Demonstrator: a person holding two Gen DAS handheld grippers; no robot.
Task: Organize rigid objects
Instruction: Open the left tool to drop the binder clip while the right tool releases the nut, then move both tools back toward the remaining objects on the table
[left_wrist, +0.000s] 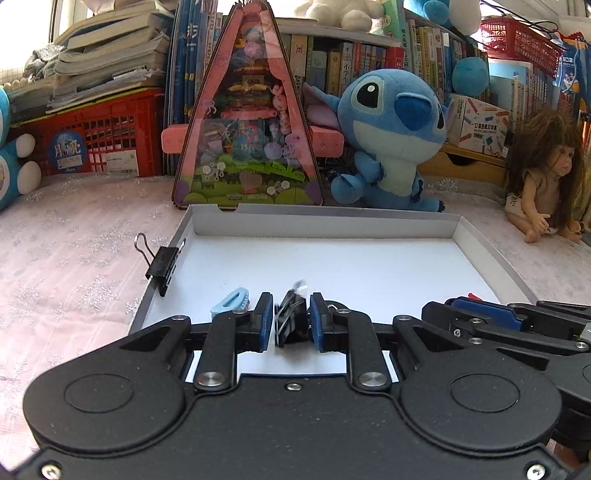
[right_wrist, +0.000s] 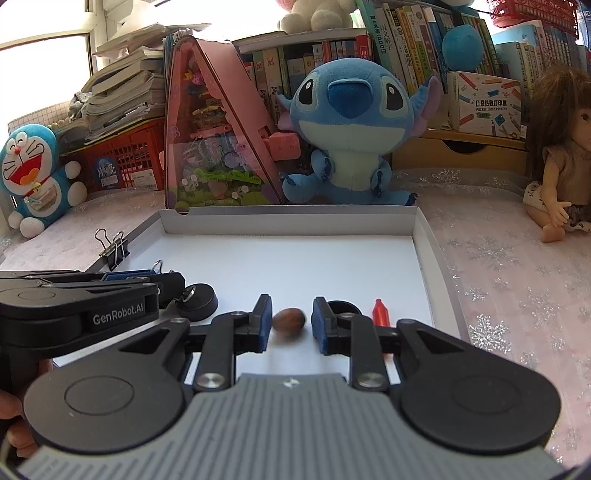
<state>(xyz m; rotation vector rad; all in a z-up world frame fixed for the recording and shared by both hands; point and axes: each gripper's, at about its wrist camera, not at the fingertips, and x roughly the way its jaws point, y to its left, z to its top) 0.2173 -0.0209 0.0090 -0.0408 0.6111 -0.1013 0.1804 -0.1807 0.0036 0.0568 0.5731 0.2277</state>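
Observation:
A shallow white box lid (left_wrist: 325, 223) lies on the table and holds small items. My left gripper (left_wrist: 291, 321) has its blue pads on either side of a black binder clip (left_wrist: 290, 319); the pads look close on it, with a sliver of gap on the left. A light blue clip (left_wrist: 231, 301) lies just left of it. Another black binder clip (left_wrist: 162, 264) is clamped on the lid's left rim. My right gripper (right_wrist: 290, 323) is open around a brown nut (right_wrist: 289, 319) without touching it. A red cap-like piece (right_wrist: 380, 314) and a black round piece (right_wrist: 195, 299) lie nearby.
Behind the lid (right_wrist: 288, 214) stand a pink triangular toy box (left_wrist: 245, 122), a blue Stitch plush (left_wrist: 391, 136) and a doll (left_wrist: 543, 177). A Doraemon plush (right_wrist: 33, 177) and a red crate (left_wrist: 99, 140) sit at left. Books fill the shelves behind.

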